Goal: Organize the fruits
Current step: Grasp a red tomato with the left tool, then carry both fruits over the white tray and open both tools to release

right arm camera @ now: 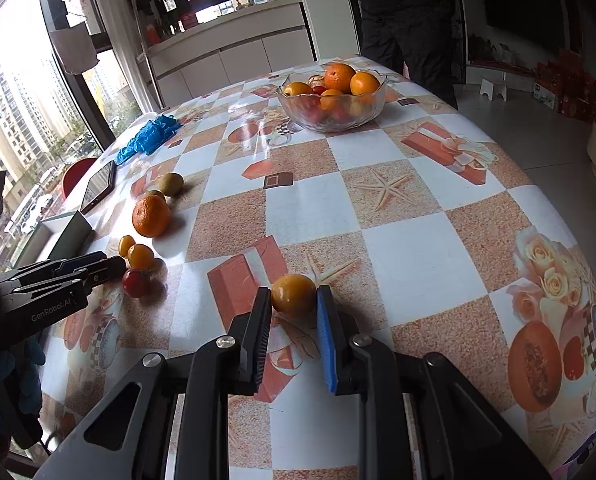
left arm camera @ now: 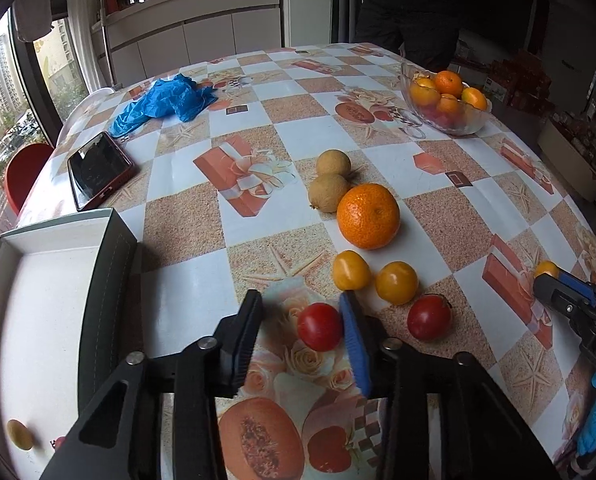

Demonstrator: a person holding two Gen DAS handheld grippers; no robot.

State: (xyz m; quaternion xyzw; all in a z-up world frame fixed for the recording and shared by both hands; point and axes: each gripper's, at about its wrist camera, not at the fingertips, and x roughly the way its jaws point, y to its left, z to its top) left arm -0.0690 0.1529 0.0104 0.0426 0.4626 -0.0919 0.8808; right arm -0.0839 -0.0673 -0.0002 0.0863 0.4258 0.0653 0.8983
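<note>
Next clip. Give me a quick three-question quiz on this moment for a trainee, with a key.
1. True or false: the glass bowl is empty.
2. What is the right gripper shut on? A) a banana B) a yellow tomato C) a spoon
3. How many brown fruits lie right beside the large orange?

Key: 1 false, it holds oranges and other fruit; 2 B; 3 two.

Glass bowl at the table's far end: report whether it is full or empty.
Full. The glass bowl is heaped with oranges that rise above its rim, with smaller red fruit beneath them.
</note>
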